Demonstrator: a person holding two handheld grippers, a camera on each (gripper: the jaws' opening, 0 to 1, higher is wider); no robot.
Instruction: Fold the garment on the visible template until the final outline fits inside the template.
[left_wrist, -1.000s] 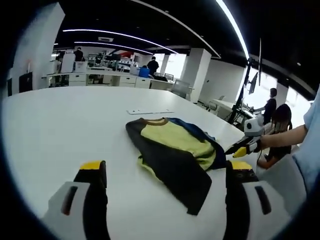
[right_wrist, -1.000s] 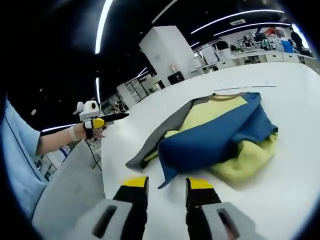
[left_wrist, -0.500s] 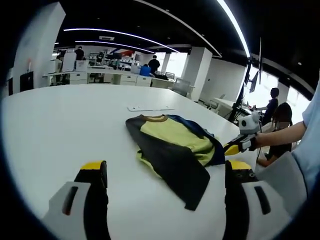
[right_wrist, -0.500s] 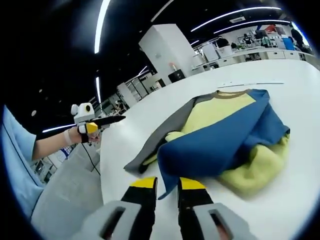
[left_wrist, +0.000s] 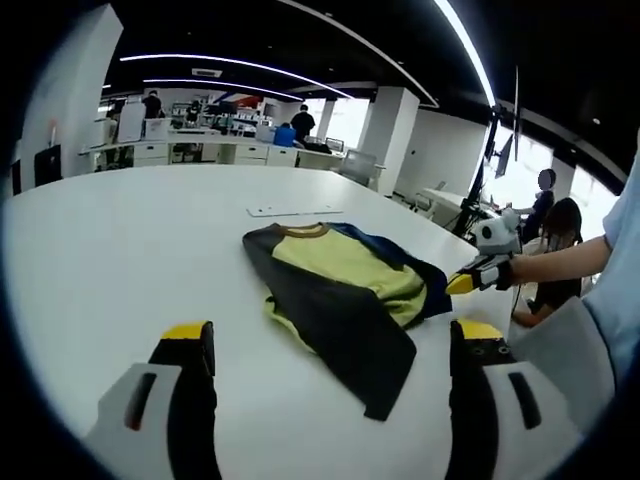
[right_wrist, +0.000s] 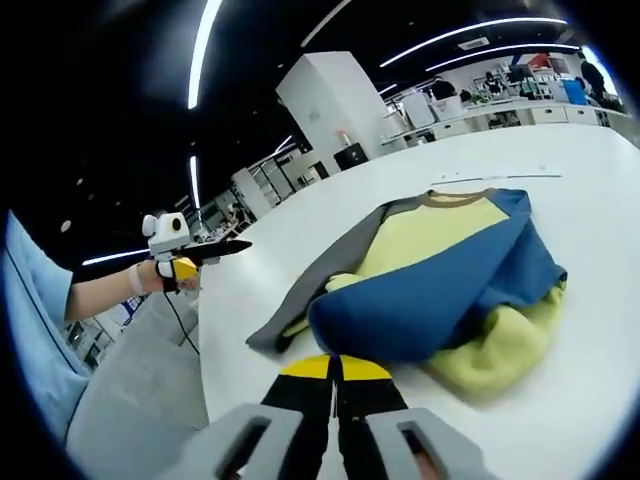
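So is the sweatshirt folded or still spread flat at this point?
Partly folded. The sweatshirt has its blue sleeve laid across the yellow front and the grey sleeve trailing out; the hem is bunched, not squared.

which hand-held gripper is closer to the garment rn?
Right. The right hand-held gripper sits at the edge of the garment, jaws together at its blue sleeve tip. The left hand-held gripper is held back, jaws wide apart.
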